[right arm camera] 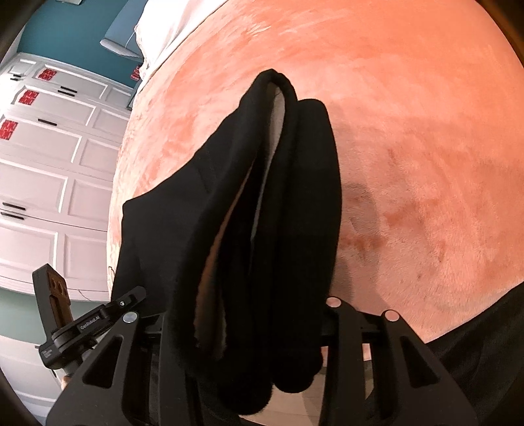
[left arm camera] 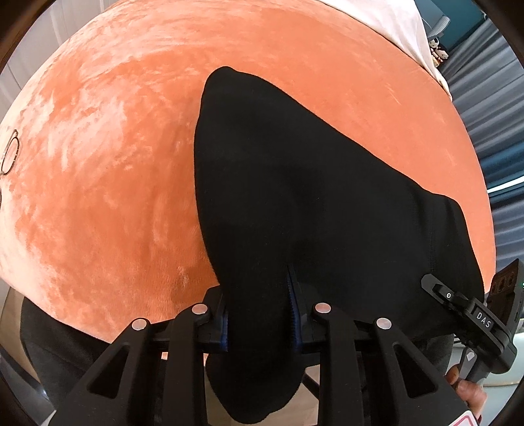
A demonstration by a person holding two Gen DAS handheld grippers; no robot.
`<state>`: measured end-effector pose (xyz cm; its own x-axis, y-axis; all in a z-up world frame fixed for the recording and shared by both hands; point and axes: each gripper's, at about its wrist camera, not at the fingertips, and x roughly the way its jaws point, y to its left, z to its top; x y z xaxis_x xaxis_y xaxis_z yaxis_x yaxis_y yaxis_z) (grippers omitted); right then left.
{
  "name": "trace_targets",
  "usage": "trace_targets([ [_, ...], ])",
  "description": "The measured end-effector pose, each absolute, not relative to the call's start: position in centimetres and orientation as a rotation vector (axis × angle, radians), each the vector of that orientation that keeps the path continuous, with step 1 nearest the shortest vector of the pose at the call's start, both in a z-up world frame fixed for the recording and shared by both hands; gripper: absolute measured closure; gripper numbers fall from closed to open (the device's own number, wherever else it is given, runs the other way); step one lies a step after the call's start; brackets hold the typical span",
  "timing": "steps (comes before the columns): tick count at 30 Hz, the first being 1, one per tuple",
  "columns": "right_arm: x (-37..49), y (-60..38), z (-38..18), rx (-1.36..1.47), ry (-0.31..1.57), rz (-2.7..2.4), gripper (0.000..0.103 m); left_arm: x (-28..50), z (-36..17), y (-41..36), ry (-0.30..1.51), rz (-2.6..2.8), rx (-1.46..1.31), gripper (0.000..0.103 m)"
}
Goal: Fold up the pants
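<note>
Orange plush bed (left arm camera: 98,164) lay bare to the left & far side; white sheet (left arm camera: 393,26) at its far edge, cupboards (right arm camera: 49,164) beyond. Black pants (left arm camera: 294,196) draped off the near edge, bunched, pale lining showing. Left gripper (left arm camera: 258,314) pinched one end, right gripper (right arm camera: 249,327) clamped the thick folds.

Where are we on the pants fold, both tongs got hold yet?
Done: both tongs grip the black pants. The left tongs pinch one bunched edge; the right tongs clamp several gathered layers. In hand: fabric is held between them, trailing onto the orange blanket. Left: no neat fold shows; it must still be laid flat and folded.
</note>
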<state>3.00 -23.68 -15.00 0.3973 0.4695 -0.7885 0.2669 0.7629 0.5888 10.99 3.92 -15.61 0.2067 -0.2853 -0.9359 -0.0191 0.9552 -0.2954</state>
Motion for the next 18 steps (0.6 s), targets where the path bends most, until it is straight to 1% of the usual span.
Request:
trace_targets([
  [4,3.1,-23.5,-15.1,0.734,1.181,0.144,0.068,10.5,-15.5,4.2,1.347,-0.188,-0.28,0.08],
  [8,2.6,-23.2,-13.3,0.749,1.147,0.186,0.07,9.7,-13.2,5.0,1.31,-0.241,-0.318,0.082],
  [13,1.6,-21.7,-6.8,0.683,1.062,0.298,0.07,7.9,-7.2,6.2,1.237,-0.35,-0.396,0.085],
  [18,1.1,-21.4,1.5,0.627,0.914,0.391,0.07,7.2,1.5,7.4,1.06,-0.422,-0.401,0.086],
])
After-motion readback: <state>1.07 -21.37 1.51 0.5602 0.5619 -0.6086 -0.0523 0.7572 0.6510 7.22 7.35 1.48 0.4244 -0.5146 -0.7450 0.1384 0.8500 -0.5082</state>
